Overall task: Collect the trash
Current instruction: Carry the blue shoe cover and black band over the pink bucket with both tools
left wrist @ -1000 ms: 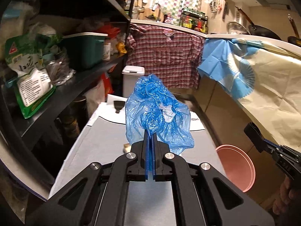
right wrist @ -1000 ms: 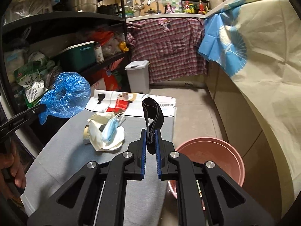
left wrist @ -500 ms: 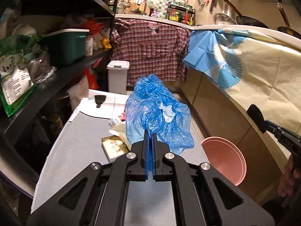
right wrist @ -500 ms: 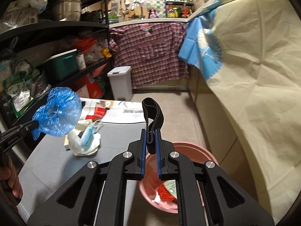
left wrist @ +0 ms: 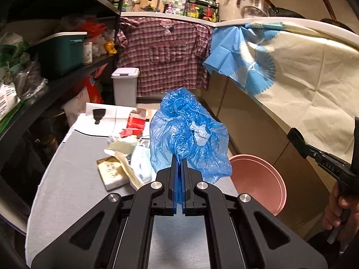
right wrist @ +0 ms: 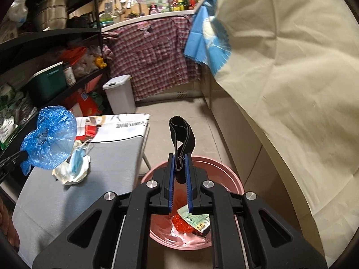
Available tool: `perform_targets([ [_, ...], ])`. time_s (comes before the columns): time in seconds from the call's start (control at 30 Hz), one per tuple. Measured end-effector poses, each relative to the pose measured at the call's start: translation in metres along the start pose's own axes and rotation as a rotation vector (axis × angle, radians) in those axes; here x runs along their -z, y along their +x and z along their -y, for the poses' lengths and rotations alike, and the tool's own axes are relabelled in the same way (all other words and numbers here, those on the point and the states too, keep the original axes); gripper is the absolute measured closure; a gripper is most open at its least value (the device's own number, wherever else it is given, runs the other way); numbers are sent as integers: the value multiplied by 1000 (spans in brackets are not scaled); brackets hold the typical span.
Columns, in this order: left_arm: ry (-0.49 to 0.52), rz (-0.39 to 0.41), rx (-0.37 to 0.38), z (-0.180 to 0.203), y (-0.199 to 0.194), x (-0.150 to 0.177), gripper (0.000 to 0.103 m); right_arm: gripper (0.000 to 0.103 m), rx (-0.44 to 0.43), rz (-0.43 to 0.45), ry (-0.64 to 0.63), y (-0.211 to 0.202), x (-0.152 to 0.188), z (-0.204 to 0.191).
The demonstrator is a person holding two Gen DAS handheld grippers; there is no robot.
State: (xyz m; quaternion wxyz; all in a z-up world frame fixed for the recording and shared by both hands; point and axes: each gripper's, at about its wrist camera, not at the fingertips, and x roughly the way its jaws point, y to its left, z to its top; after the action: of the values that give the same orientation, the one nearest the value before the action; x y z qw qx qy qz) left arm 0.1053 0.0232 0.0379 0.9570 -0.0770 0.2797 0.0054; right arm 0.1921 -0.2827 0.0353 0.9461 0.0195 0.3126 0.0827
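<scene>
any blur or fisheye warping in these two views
Left wrist view: sharp, blue plastic bag crisp, but shelves and counter edge bow strongly. Right wrist view: cream cloth at right is motion-smeared, black strap and pink bin stay sharp; dark vignette at corners.

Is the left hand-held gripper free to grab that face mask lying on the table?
Probably not yet: the left hand-held gripper is shut on a blue plastic cover. The face mask lies uncovered, so nothing else blocks it.
</scene>
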Motion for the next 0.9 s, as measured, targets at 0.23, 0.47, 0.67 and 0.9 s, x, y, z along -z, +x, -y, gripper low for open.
perform_targets([
  [0.23,47,-29,23,23,14,12,101,93,47,-15,13,10,8,14],
  [0.47,79,-60,58,54,34,18,101,93,52,-30,39,21,8,25],
  [0.67,101,-105,85,83,63,28,101,93,53,-35,78,27,7,37],
  [0.9,136,-149,115,111,91,40,101,93,58,-42,83,36,7,39],
])
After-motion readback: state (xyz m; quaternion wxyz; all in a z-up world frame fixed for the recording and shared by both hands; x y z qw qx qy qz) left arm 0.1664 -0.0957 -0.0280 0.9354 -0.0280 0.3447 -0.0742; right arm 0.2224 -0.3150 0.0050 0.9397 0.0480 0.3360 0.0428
